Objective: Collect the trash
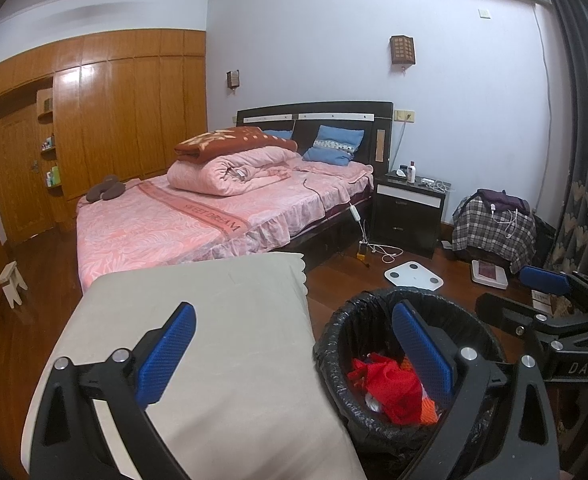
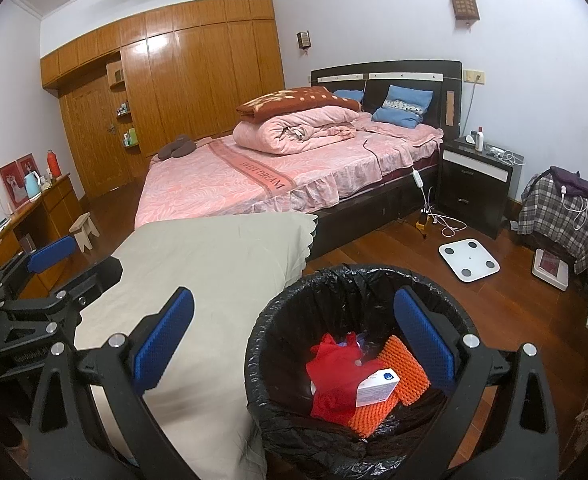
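Right wrist view: right tongs (image 2: 294,344) wide, empty, over black-lined bin (image 2: 357,280) w/ red cloth (image 2: 333,376), orange mesh (image 2: 401,364), small white box (image 2: 375,390) inside. Left tongs (image 1: 294,356) also wide, empty, beside grey-covered surface (image 1: 214,320); bin just right of it.

I see a bed (image 2: 254,184) with a pink cover, a folded pink quilt (image 2: 294,130) on it and a brown blanket (image 2: 294,102) stacked on top. Two blue pillows (image 2: 403,108) lean against the dark headboard (image 2: 413,74). Beside the bed stands a black nightstand (image 2: 473,188) with a white bottle (image 2: 479,140) on it. On the wooden floor (image 2: 513,300) lies a white bathroom scale (image 2: 469,260), near some white cables (image 2: 449,224). A wooden wardrobe (image 2: 198,72) fills the far wall. In front of me is a table under a beige cloth (image 2: 214,280). At the left I see a small stool (image 2: 84,232) and a desk (image 2: 42,212).
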Demonstrator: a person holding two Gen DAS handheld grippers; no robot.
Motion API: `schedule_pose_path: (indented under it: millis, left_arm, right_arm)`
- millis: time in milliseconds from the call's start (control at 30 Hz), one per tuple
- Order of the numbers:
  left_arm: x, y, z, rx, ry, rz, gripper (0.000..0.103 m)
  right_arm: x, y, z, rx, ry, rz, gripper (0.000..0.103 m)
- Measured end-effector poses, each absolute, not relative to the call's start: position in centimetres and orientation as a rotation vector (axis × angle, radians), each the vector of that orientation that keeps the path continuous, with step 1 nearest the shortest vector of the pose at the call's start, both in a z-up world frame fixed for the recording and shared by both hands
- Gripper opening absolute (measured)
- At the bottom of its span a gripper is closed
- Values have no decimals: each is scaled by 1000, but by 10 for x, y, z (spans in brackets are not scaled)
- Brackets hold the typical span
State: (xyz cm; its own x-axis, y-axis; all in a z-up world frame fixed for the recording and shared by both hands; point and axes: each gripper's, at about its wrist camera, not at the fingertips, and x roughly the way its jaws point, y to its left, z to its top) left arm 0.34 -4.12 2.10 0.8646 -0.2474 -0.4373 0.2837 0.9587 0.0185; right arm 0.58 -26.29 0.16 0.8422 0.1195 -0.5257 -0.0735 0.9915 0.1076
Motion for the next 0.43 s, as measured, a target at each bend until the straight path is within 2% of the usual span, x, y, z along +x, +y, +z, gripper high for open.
schedule_pose_path:
  millis: [433]
  left_arm:
    - [6, -45, 17, 91, 457, -283, 97]
  right_arm:
    - [5, -262, -1, 87, 565, 103, 97]
